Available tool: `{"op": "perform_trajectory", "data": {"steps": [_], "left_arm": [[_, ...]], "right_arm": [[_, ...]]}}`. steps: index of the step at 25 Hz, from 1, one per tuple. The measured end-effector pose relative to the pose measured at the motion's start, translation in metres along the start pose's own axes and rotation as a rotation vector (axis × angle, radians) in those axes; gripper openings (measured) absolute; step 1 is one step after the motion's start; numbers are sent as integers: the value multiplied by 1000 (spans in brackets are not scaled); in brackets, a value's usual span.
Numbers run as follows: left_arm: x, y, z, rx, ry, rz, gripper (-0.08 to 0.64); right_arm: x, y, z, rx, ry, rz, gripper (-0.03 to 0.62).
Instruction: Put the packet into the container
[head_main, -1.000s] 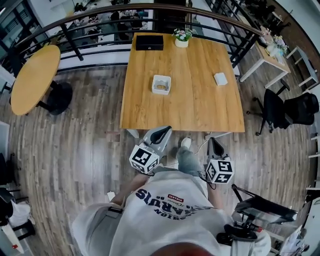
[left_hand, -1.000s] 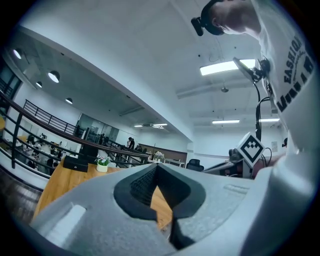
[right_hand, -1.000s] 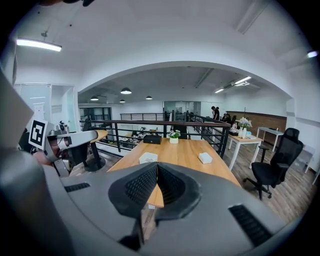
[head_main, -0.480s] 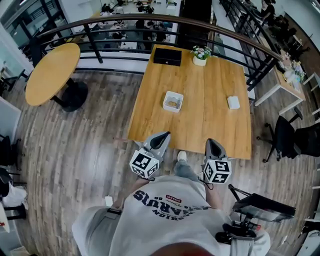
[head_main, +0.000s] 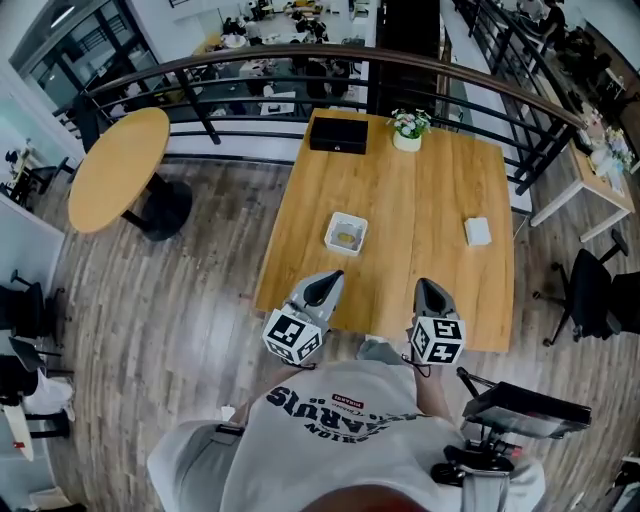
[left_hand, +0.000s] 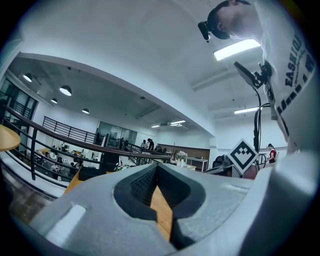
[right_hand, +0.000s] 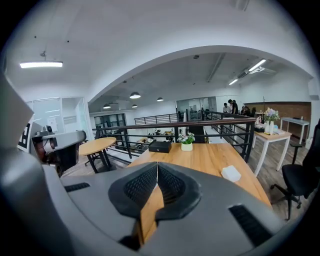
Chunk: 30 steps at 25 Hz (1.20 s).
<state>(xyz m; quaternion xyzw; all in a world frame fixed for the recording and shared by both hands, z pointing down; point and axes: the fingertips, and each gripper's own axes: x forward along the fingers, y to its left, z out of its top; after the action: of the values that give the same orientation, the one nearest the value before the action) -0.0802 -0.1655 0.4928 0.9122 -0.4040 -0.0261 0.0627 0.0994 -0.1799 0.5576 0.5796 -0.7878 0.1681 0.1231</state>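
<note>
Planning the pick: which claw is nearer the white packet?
Right. The right claw is at the table's near edge, just short of the packet; the left claw is farther left, by the container.

Bright, even ceiling light (left_hand: 237, 48); sharp; fisheye-curved edges.

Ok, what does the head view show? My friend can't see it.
A person holds the shut, empty left gripper and right gripper at the near edge of a wooden table. On it lie a white container, a white packet to its right, a black box and a flower pot.
</note>
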Motion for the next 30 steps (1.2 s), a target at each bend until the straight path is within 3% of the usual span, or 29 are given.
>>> {"op": "perform_trajectory", "data": {"steps": [11, 20, 30], "left_arm": [[109, 12, 19, 7, 27, 73, -2], [179, 14, 27, -7, 47, 113, -2], [205, 7, 26, 0, 47, 41, -2]], "right_arm": [[71, -81, 39, 39, 27, 77, 9], [112, -123, 60, 55, 54, 148, 9], [120, -136, 68, 43, 59, 134, 9]]}}
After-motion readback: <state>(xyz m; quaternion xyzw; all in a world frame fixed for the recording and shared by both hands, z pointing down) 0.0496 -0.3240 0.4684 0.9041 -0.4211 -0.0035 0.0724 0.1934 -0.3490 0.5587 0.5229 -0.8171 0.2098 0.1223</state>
